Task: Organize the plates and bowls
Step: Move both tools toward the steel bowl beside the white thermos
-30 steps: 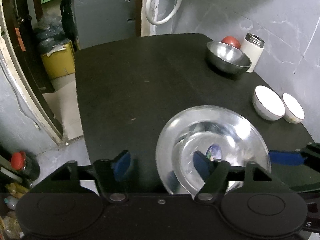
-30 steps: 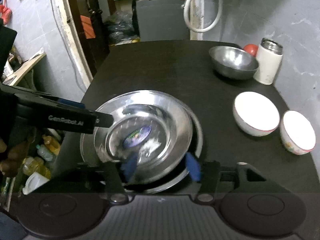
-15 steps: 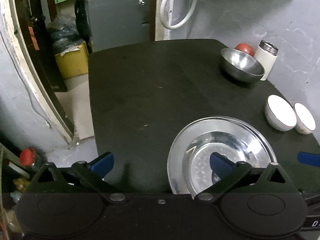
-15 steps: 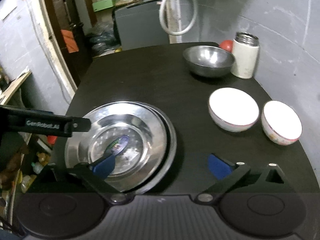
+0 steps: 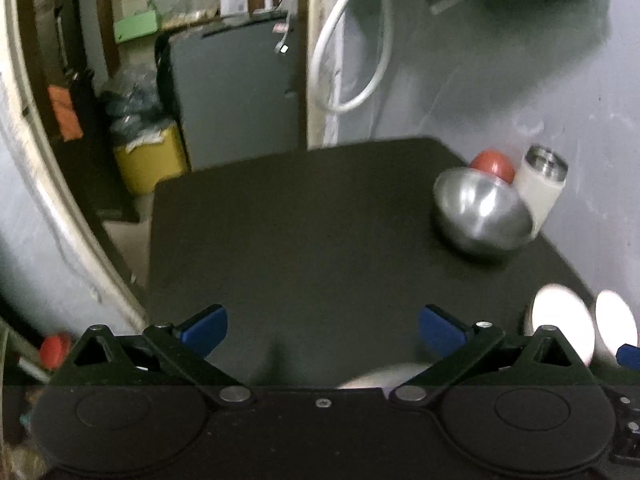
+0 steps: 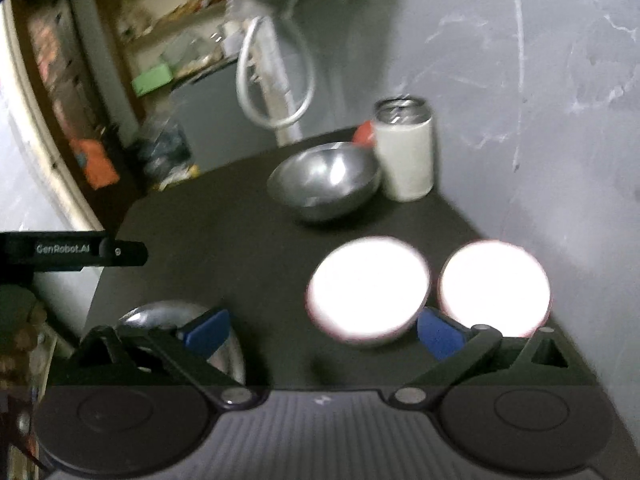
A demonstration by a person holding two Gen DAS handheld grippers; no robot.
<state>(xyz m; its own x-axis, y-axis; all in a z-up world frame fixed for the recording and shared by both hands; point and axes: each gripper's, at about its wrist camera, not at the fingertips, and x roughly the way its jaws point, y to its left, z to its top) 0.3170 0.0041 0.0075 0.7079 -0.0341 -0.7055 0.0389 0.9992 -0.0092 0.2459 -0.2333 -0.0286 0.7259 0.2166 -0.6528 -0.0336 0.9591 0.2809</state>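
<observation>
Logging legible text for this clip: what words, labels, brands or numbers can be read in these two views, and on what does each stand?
"GenRobot.AI": white lettering on the side of the left gripper, in the right wrist view.
No other readable text. The white canister shows no label, and the shelf clutter behind the table is too blurred to read. The left wrist view holds no text.

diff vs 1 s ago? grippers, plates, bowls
The right gripper and left gripper let go of the steel plates, opened wide and rose; the plates sit stacked at the table's near edge. The right gripper swung toward the two white bowls. Steel bowl, white flask and both white bowls did not move.
</observation>
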